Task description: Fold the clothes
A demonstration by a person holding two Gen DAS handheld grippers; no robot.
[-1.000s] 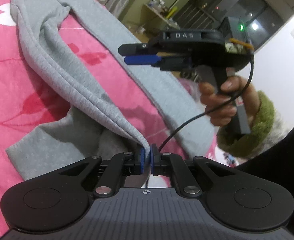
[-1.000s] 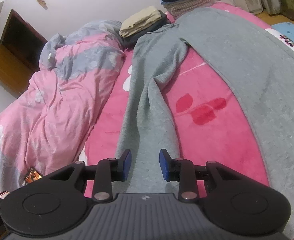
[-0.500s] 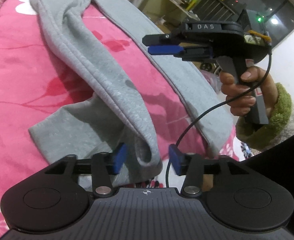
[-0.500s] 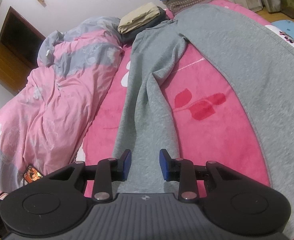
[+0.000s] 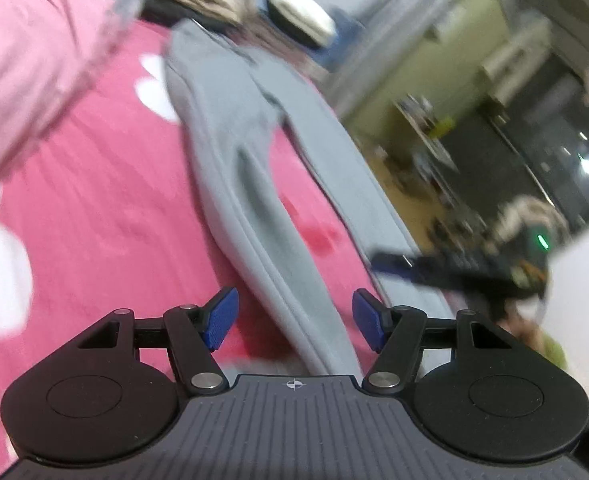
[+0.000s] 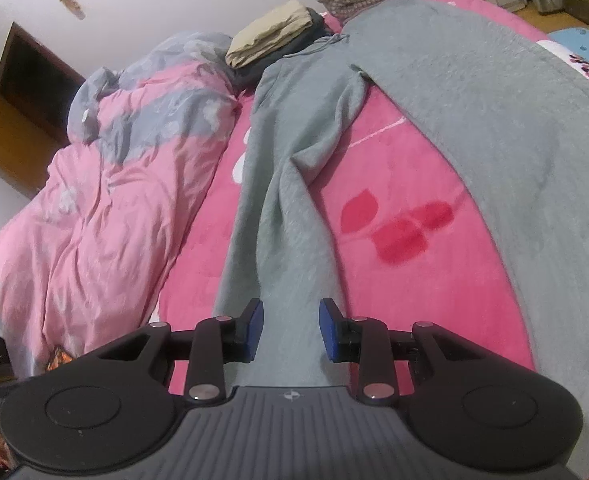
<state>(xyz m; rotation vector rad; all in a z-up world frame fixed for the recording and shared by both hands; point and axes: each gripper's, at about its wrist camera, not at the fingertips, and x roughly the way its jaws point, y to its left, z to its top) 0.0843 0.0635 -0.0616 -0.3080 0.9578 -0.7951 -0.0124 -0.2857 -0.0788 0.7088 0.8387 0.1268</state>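
Left gripper (image 5: 294, 320): ribbed blue pads opening wide, gripping nothing, soft grey fleece trousers (image 5: 262, 208) passing between. Right gripper (image 6: 290, 328): partly open, empty, poised over one trouser leg. Trousers lengthwise on plush pink blanket (image 6: 394, 280), waistband toward upper frame near folded clothes (image 6: 270, 36).

Bed (image 6: 198, 280): covered by pink blanket.
Grey trousers (image 6: 294, 216): spread centre to 2 o'clock.
Quilt (image 6: 114, 200): bunched at 9 o'clock.
Folded clothes (image 6: 270, 38): stacked at 12 o'clock.
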